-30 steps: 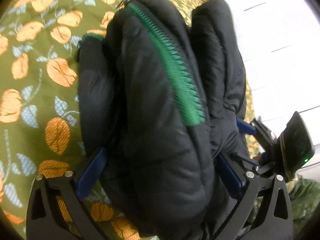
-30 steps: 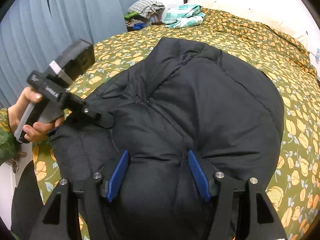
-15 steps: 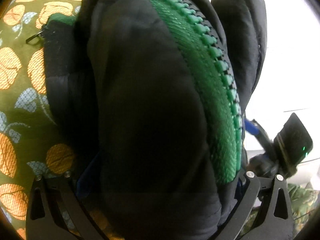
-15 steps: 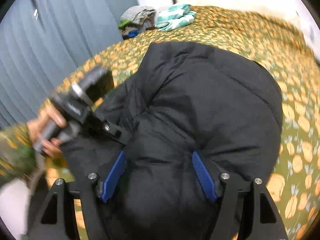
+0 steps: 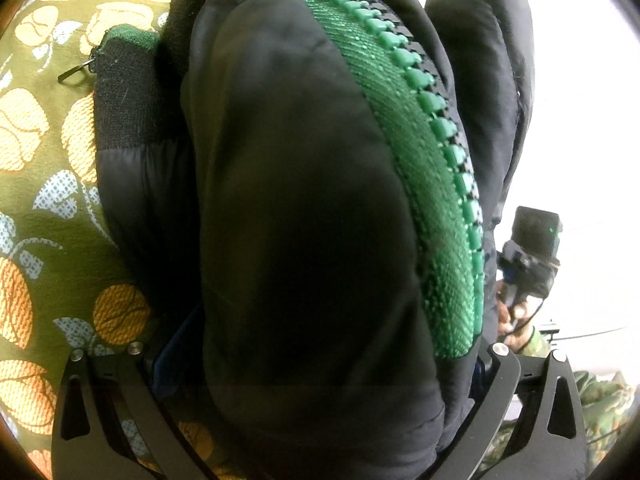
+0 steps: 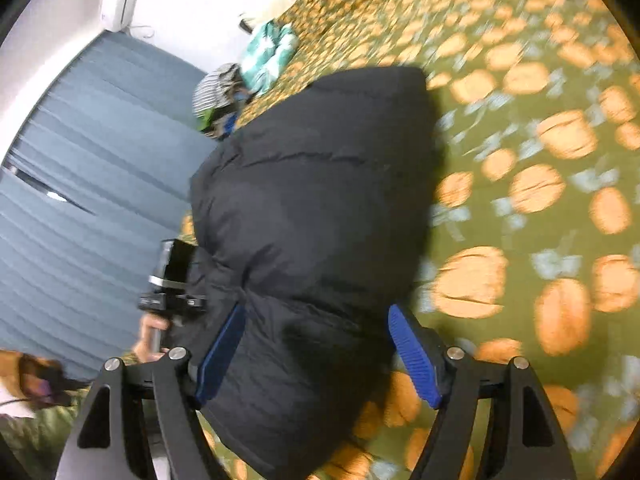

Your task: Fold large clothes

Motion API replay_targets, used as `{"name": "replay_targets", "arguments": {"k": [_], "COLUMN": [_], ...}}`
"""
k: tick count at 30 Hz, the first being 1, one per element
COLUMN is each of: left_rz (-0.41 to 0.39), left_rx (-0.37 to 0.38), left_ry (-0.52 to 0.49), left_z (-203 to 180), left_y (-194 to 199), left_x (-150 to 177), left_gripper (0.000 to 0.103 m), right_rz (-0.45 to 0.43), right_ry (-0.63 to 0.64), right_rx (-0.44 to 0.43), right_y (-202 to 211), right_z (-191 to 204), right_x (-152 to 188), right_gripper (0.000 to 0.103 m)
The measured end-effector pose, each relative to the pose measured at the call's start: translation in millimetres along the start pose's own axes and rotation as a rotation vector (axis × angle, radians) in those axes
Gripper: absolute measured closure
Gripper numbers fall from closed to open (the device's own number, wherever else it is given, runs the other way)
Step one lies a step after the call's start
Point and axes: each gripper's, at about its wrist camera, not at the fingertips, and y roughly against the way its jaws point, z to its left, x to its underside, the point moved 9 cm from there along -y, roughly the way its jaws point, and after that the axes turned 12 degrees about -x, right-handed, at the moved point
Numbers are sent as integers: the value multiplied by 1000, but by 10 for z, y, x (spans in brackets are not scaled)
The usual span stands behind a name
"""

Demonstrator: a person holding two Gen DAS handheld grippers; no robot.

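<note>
A black puffer jacket (image 5: 304, 208) with a green zipper (image 5: 420, 152) fills the left wrist view, bunched between my left gripper's (image 5: 316, 364) jaws, which are shut on it; the fingers are mostly hidden by fabric. In the right wrist view the jacket (image 6: 320, 208) is a folded bundle lifted over the bed. My right gripper (image 6: 316, 356) is shut on the jacket's near end, with a blue pad (image 6: 412, 356) on each side of the fabric. The left gripper's body (image 6: 172, 280) shows at the jacket's left edge.
The bed has an olive cover with orange fruit print (image 6: 540, 208). Other clothes (image 6: 264, 56) lie piled at the bed's far end. A grey curtain (image 6: 88, 184) hangs at the left. The jacket's knit cuff (image 5: 128, 92) rests on the cover.
Both grippers have lifted and turned the jacket, gathering it from spread flat into a compact bundle. The right wrist view has swung round, and the jacket has come closer to the left camera.
</note>
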Motion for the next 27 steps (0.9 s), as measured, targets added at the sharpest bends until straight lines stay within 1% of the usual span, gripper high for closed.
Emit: {"name": "replay_targets", "arguments": {"k": [2, 4, 6, 8, 10, 11, 12, 13, 16, 18, 22, 24, 27], "left_rz": [-1, -8, -22, -47, -74, -101, -138, -183, -292, -348, -431, -462, -511], "left_rx": [-5, -9, -13, -27, -55, -81, -102, -115, -116, -93, -103, -104, -124], "left_ry": [0, 4, 16, 37, 50, 55, 59, 61, 63, 62, 27, 14, -19], "left_z": [-1, -23, -38, -41, -57, -80, -125, -191, -392, -538, -831, -945, -1098], "left_y": [-5, -11, -10, -19, -3, 28, 79, 154, 404, 566, 875, 993, 1197], "left_x": [-3, -9, -6, -2, 20, 34, 56, 86, 170, 186, 91, -35, -339], "left_gripper": [0, 0, 0, 0, 0, 0, 3, 8, 19, 21, 21, 21, 21], "right_rz": [31, 51, 78, 115, 140, 150, 153, 149, 117, 90, 36, -1, -26], "right_ry": [-40, -71, -87, -85, -16, 32, 89, 152, 315, 414, 556, 609, 661], "right_rx": [-10, -40, -45, -37, 12, 35, 57, 73, 98, 87, 71, 61, 59], "right_y": [-166, -299, -426, -579, -648, -655, -645, -610, -475, -385, -255, -168, -156], "right_z": [-103, -160, -221, -254, -163, -72, 38, 175, 567, 866, 1355, 1545, 1676], "right_x": [4, 17, 44, 82, 72, 60, 53, 46, 39, 27, -90, -248, -532], "right_gripper": [23, 13, 11, 12, 13, 17, 26, 34, 43, 45, 46, 46, 46]}}
